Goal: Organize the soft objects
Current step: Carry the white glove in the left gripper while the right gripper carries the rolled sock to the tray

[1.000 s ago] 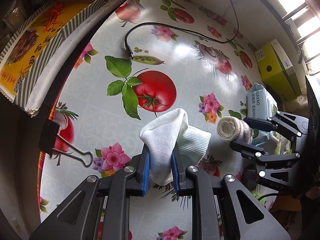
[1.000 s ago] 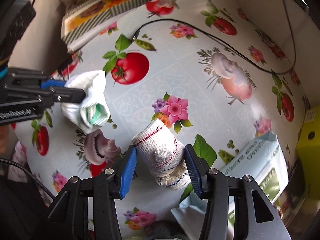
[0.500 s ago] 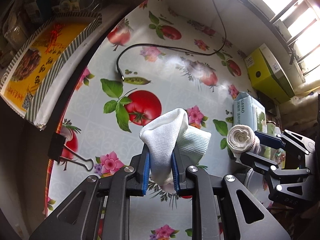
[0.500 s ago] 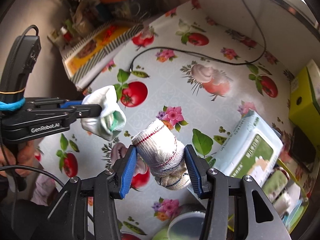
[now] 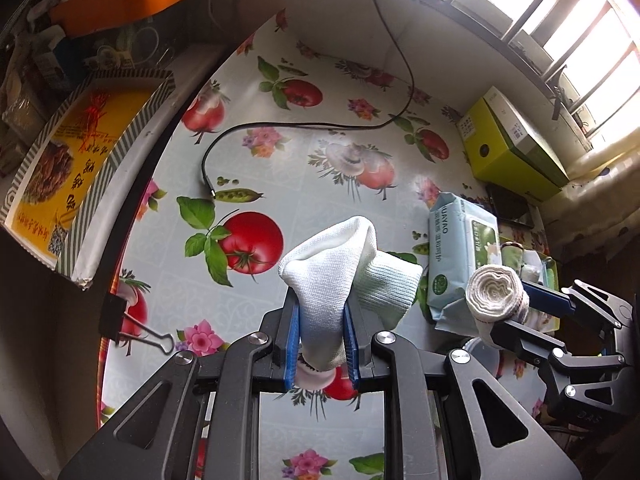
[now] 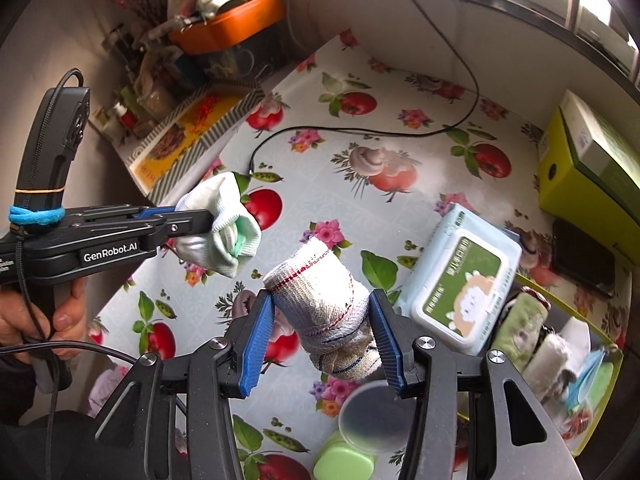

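My left gripper (image 5: 321,340) is shut on a folded white and pale green sock bundle (image 5: 340,272), held up above the fruit-print tablecloth (image 5: 280,168). In the right wrist view the same bundle (image 6: 224,224) shows at the left, pinched by the left gripper (image 6: 196,218) in a person's hand (image 6: 60,312). My right gripper (image 6: 324,340) is shut on a rolled white sock with red and blue stripes (image 6: 324,312). That roll (image 5: 496,292) appears at the right of the left wrist view. A green tray (image 6: 592,364) at the lower right holds several rolled soft items (image 6: 520,328).
A wet-wipes pack (image 6: 460,280) lies right of the roll. A yellow-green box (image 6: 588,168) and a dark phone (image 6: 580,252) sit at the right. A black cable (image 5: 280,128) crosses the table. A binder clip (image 5: 120,320), a round lid (image 6: 372,416) and a patterned box (image 5: 76,168) are nearby.
Both grippers have risen with their socks still gripped; the table looks farther away. The right view has rolled, and the green tray, the lid and shelf clutter have come into sight.
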The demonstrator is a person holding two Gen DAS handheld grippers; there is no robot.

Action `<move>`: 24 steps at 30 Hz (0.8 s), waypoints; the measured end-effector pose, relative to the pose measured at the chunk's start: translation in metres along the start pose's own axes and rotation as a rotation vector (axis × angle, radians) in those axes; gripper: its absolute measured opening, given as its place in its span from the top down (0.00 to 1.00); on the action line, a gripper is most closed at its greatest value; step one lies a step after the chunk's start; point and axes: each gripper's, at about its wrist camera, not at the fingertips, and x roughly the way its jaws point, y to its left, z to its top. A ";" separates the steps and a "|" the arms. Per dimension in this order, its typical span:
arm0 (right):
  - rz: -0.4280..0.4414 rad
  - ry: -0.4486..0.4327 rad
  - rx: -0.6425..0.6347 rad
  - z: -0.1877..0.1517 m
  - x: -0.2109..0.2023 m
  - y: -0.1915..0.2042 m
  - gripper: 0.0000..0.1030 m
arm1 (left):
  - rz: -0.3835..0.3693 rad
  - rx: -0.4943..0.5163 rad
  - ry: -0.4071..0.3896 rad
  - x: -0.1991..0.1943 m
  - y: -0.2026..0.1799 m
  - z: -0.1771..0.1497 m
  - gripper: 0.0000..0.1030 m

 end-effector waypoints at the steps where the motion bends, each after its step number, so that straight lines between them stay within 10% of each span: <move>1: -0.002 -0.005 0.006 -0.001 -0.003 -0.001 0.54 | -0.001 0.005 -0.003 -0.001 -0.003 0.000 0.81; 24: -0.074 -0.091 0.198 -0.058 -0.059 -0.064 0.54 | -0.091 0.183 0.019 0.000 -0.102 -0.003 0.81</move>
